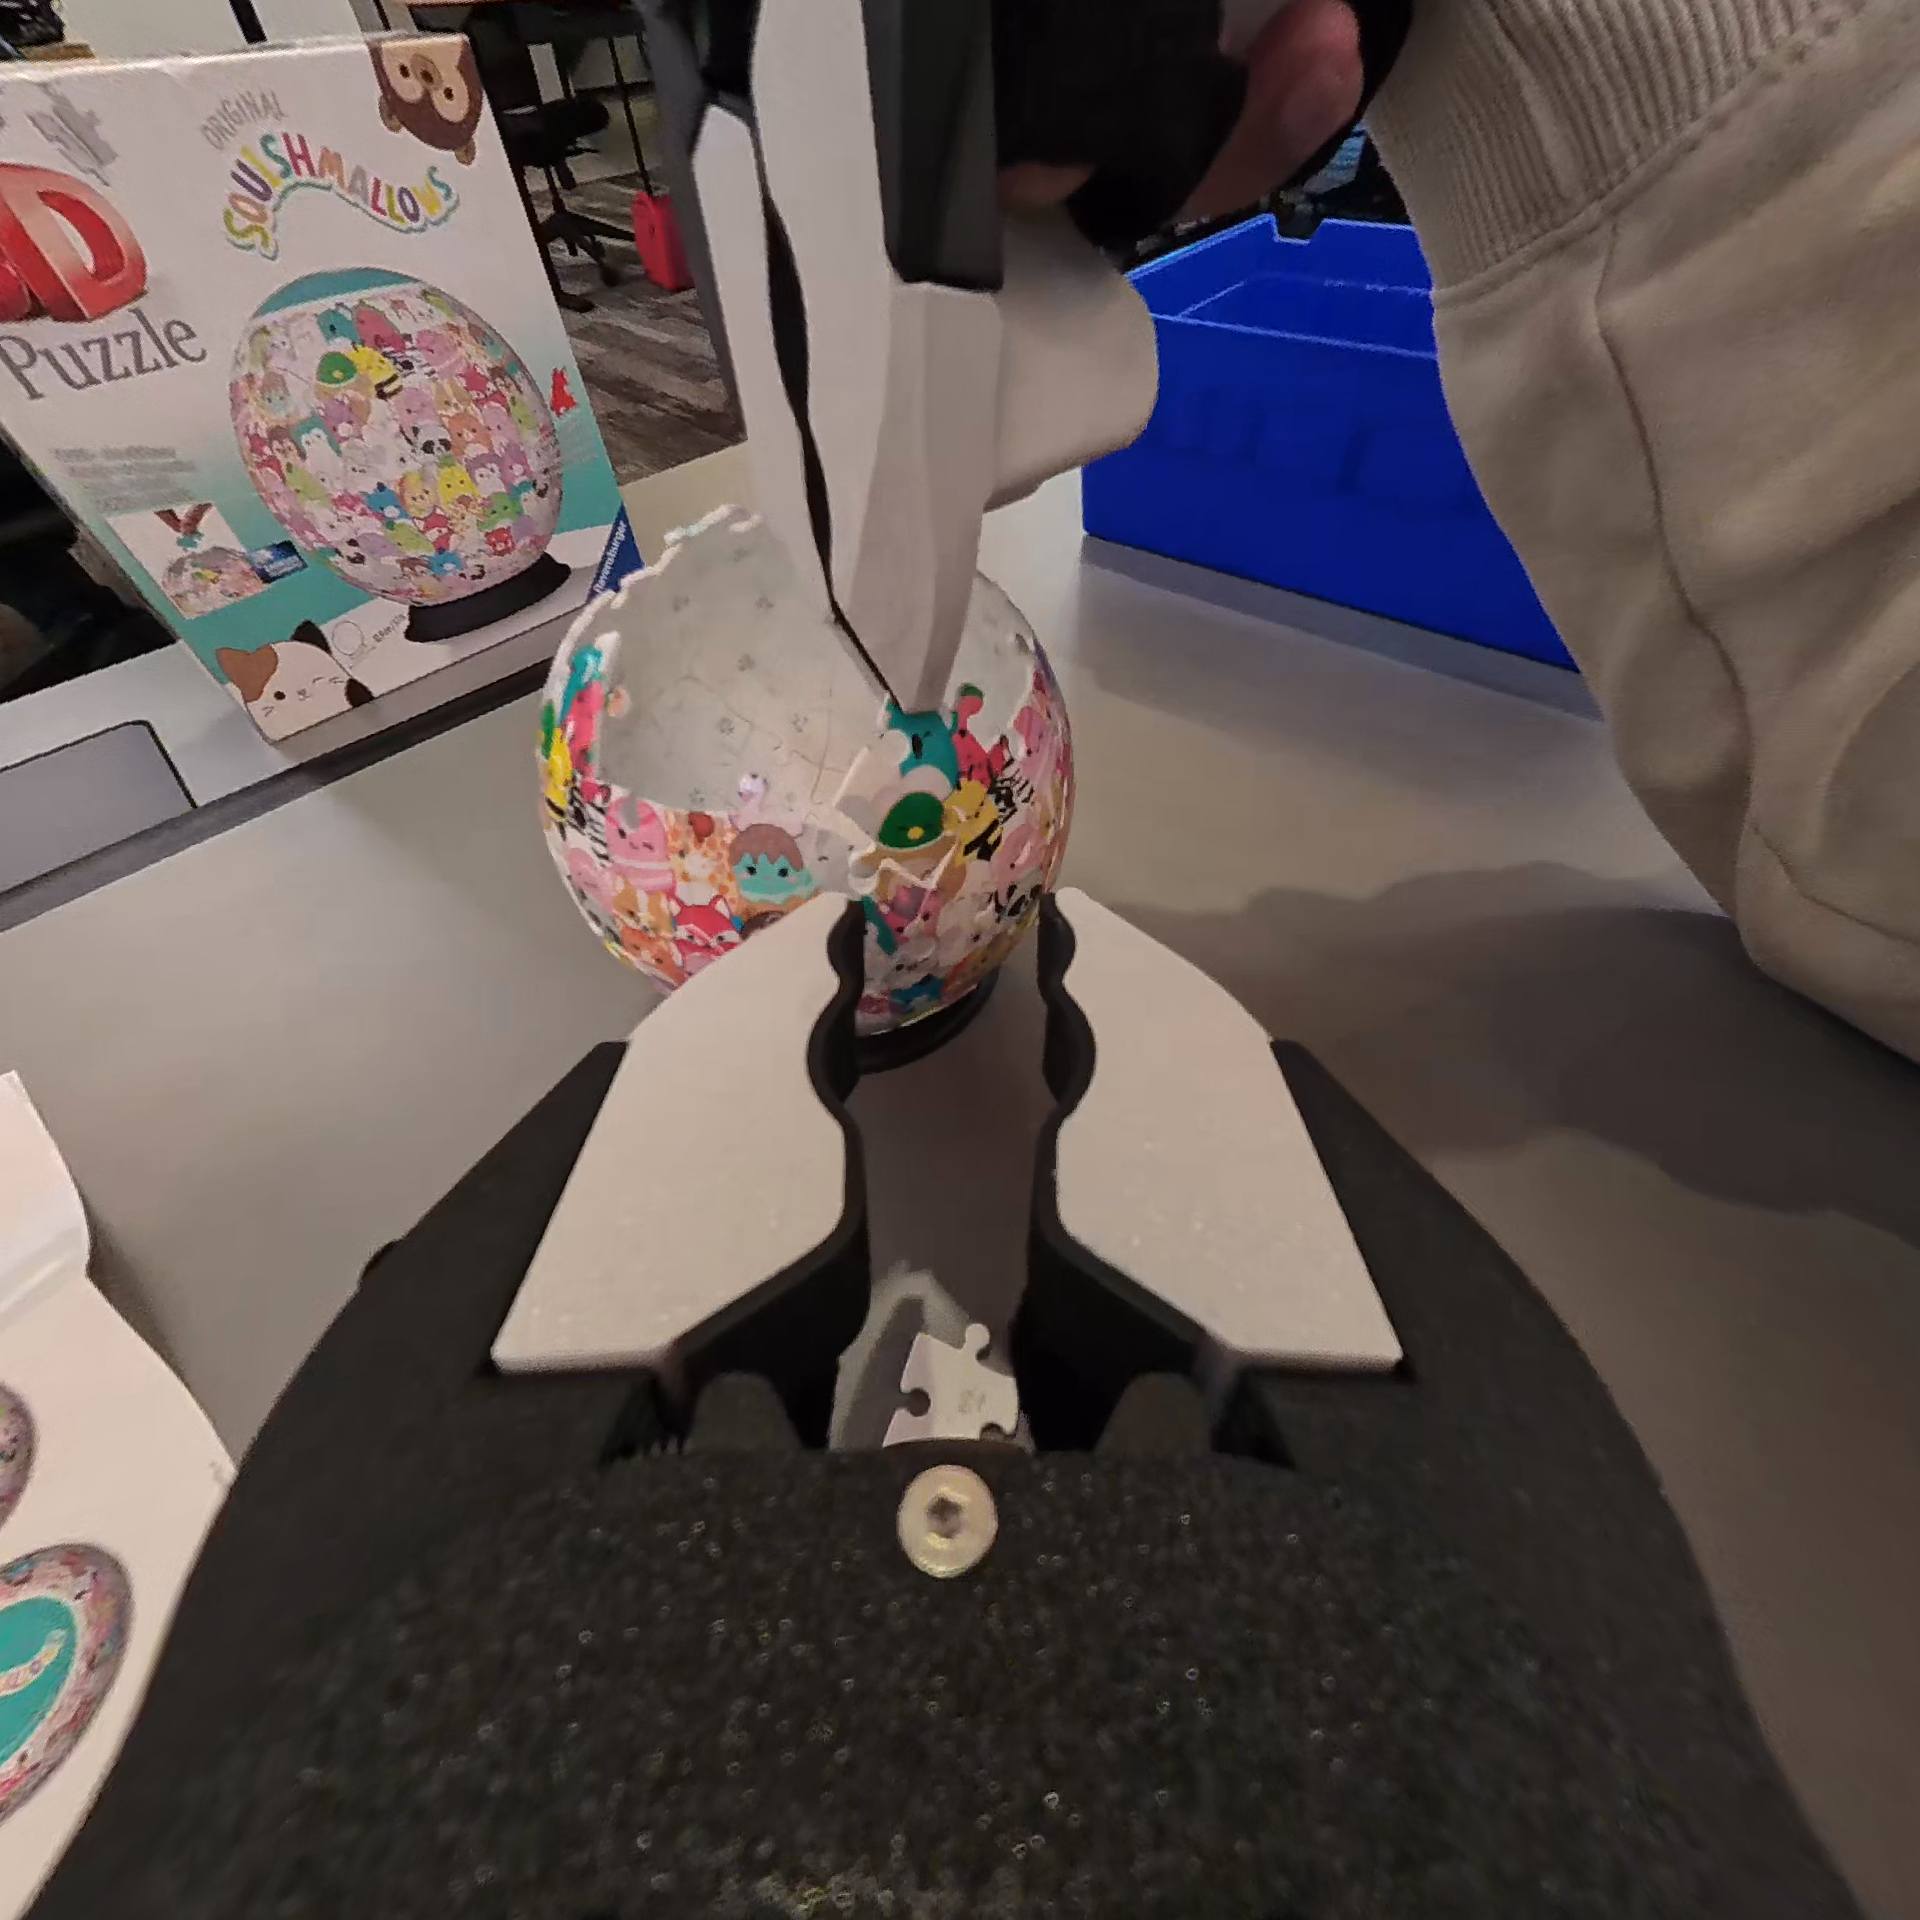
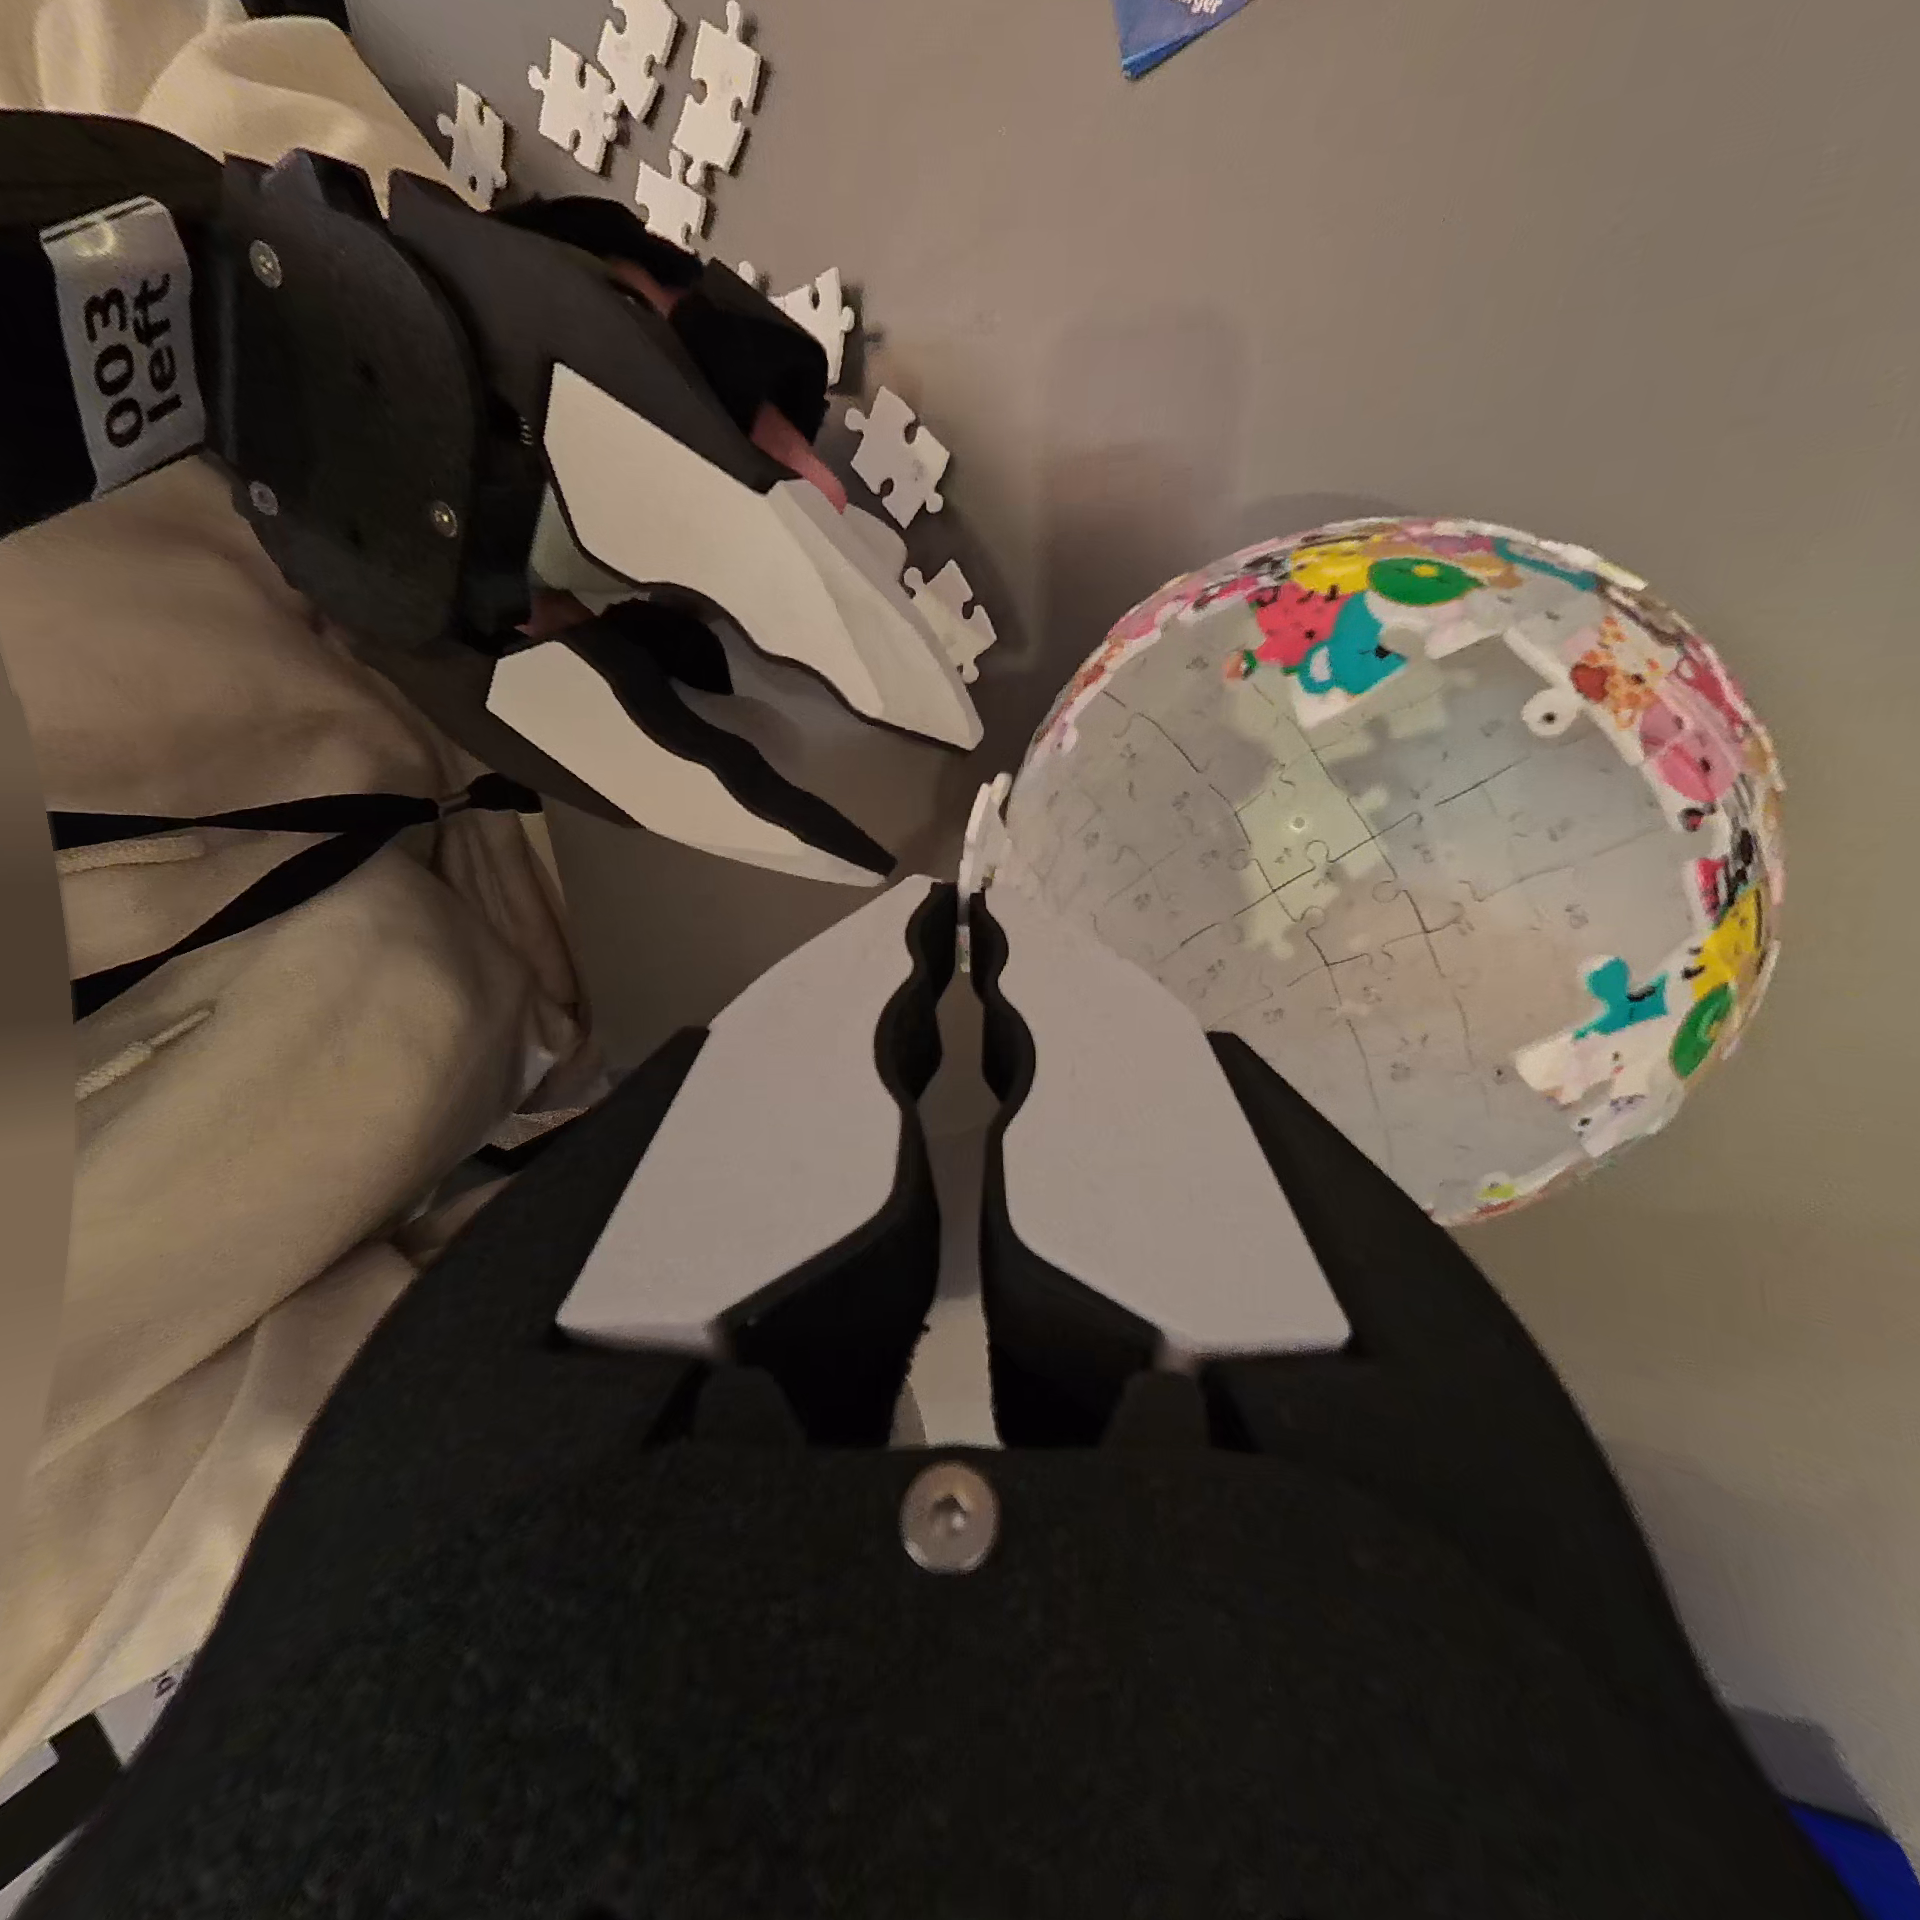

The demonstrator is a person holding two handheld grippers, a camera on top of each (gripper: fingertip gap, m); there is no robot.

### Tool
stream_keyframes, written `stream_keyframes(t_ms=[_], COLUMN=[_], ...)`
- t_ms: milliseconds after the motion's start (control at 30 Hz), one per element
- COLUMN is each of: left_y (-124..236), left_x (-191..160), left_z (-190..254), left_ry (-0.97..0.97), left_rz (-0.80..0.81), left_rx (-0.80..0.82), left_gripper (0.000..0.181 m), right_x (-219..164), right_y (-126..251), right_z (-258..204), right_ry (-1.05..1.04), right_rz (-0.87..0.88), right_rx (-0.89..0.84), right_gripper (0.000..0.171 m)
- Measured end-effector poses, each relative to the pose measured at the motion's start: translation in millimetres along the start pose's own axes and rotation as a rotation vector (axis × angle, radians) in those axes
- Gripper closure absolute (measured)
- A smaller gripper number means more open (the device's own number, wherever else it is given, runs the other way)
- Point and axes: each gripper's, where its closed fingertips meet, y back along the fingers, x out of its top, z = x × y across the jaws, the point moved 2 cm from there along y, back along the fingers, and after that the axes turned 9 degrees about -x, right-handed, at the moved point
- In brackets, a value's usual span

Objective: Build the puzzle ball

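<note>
The right gripper (image 2: 966,920), jaws pinched on a puzzle piece (image 2: 982,831), seems to be seating it at the puzzle ball's (image 1: 800,821) open rim. The left gripper (image 1: 951,914) waits beside, jaws narrowly parted and empty. Next: press the tabs home without denting the shell.

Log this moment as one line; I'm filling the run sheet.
right hand-held gripper: shut on puzzle piece at puzzle ball opening rim | left hand-held gripper: open, empty, near ball | ball: incomplete

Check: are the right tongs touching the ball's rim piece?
Touching. The right wrist view shows the right tongs pinched on the white edge piece of the puzzle ball.
</note>
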Motion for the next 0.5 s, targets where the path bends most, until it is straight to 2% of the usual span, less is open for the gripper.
stream_keyframes(t_ms=[500], left_y=[-6.9], left_x=[-1.0], left_z=[2.2], left_ry=[-0.014], left_rz=[-0.009], left_rx=[-0.02], left_gripper=[0.147], right_x=[2.5], right_y=[-2.2], right_z=[4.3], right_ry=[0.008], right_rz=[-0.01], right_rx=[-0.004], right_gripper=[0.168])
